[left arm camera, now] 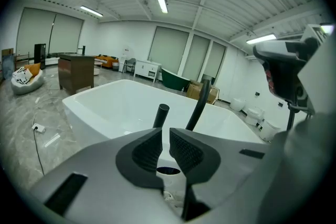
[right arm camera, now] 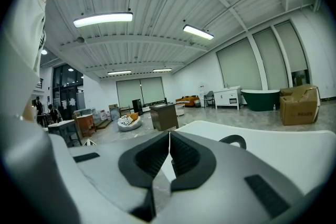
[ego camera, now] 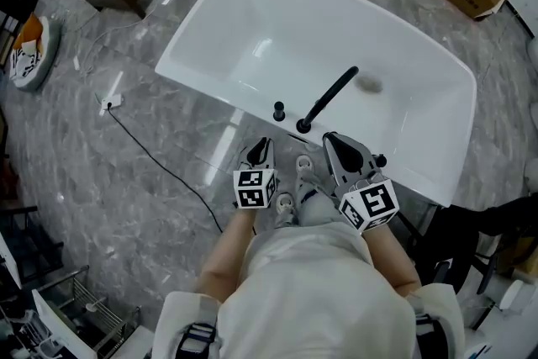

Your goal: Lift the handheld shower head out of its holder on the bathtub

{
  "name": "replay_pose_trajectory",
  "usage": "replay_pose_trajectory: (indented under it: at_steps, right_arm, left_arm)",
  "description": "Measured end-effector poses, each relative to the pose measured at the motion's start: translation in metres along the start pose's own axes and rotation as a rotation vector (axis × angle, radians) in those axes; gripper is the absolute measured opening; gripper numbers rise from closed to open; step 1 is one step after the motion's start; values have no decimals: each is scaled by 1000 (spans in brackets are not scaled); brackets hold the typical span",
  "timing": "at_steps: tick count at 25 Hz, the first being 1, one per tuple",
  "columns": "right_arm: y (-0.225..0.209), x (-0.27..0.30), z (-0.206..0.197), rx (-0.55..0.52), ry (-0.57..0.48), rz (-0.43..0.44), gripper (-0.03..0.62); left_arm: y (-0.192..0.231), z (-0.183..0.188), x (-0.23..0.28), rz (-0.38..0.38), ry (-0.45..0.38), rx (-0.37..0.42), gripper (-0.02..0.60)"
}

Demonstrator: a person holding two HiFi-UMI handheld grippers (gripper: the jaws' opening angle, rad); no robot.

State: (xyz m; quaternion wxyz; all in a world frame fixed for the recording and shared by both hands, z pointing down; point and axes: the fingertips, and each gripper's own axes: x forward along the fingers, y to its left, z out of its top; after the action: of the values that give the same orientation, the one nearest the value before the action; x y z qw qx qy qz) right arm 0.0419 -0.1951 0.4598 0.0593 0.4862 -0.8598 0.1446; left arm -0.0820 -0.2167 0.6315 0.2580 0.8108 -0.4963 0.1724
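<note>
Hovering by the bathtub (ego camera: 195, 83), left gripper (ego camera: 261, 145) and right gripper (ego camera: 335, 141) are sitting pinched together (both empty); black spout (ego camera: 329, 98) is looming at twelve o'clock, knob (ego camera: 278, 109) at eleven.

Holding left gripper (ego camera: 259, 152) with jaws closed, nothing between them, tilted down and away. Holding right gripper (ego camera: 336, 144) just right of it, jaws pressed together, empty, aimed closer to level. Bare forearms (ego camera: 225, 252) stretched forward, side by side, close to body.
</note>
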Motion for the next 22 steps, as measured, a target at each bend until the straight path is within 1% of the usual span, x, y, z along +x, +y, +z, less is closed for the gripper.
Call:
replay_pose_trajectory:
  at_steps: [5,6,7,8,12,16,20,22]
  right_arm:
    - [-19,20,-6,11,24,8,20]
    - [-22,23,-7,13,29,10,20]
    - [-25,26,-8,16,33,12,20]
    - [-29,28,-10,18,37,14,20]
    - [-39,34,-16,29,54,28,20]
    - [-45,42,-21,33,78,45,20]
    - [-51,46,-27,37,99,47,20]
    - [-56,46,-29,39,110,44,20]
  left_arm:
    - [5,-8,36,-13,23,42,23]
    - [5,-9,43,-18,29,48,31]
    - [4,-11,51,-23,36,55,74]
    - [4,-12,58,-26,42,62,135]
    - [6,-17,82,-10,50,70,175]
    - [14,-18,103,12,57,43,235]
    - [19,-22,123,16,72,34,268]
    - [21,-24,132,10,82,34,275]
